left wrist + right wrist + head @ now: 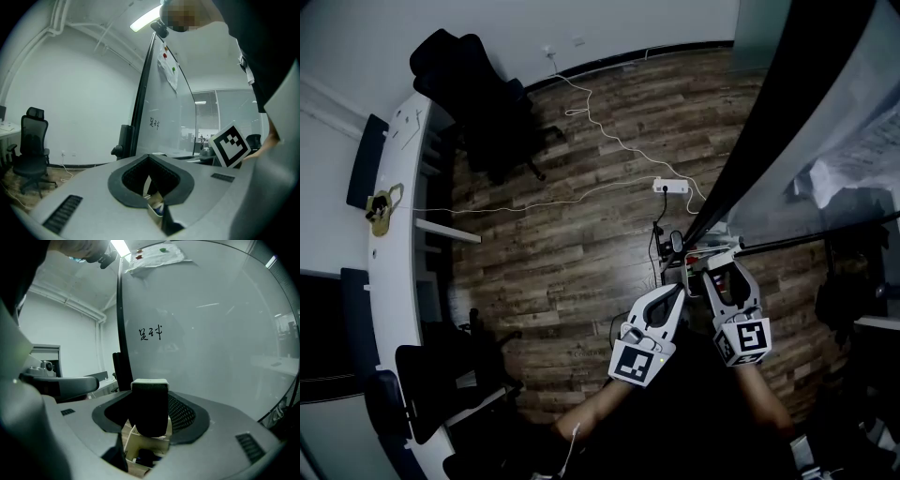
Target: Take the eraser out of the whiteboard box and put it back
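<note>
Right hand-held gripper point(150, 393) clamps the eraser point(149, 414) (upright) above the box point(146, 442).

The left gripper point(149, 157) has its jaws closed at lower centre, and a beige box point(154, 207) edge shows through their hollow. A whiteboard point(173, 122) rises at centre, with a chair point(30, 145) at far left.

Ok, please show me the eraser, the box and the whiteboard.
eraser point(150, 404): right gripper view, on its black felt face.
box point(147, 442): right gripper view, on its cream front wall.
whiteboard point(220, 333): right gripper view, on its bare surface.
</note>
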### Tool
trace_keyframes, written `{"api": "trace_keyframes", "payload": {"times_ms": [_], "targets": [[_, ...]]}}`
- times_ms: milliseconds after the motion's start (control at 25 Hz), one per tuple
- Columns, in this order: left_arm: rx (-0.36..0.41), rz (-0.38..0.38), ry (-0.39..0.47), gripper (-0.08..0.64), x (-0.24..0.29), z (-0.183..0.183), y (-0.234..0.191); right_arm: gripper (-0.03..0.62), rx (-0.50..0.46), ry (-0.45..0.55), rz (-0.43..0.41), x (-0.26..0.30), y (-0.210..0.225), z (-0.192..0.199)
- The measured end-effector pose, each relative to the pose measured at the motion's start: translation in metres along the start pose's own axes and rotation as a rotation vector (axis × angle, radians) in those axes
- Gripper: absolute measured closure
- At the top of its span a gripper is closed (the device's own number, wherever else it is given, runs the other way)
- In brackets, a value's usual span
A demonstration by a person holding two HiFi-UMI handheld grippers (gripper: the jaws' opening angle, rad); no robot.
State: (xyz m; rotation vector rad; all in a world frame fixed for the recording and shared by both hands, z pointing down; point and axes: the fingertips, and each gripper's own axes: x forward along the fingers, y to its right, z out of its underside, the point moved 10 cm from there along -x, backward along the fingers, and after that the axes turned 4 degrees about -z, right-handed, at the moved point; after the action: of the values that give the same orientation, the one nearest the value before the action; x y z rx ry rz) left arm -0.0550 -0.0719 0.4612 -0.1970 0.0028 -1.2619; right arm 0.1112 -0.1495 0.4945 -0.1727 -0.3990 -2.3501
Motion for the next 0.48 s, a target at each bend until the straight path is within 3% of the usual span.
{"api": "trace_keyframes", "payload": {"times_ms": [480], "targets": [[-0.020,0.001,-0.007,0.554,-0.0005,0.0017,-0.0068,0.351,-0.002,-0.038,0.012,0.0089,-0.0011,0.0101]]}}
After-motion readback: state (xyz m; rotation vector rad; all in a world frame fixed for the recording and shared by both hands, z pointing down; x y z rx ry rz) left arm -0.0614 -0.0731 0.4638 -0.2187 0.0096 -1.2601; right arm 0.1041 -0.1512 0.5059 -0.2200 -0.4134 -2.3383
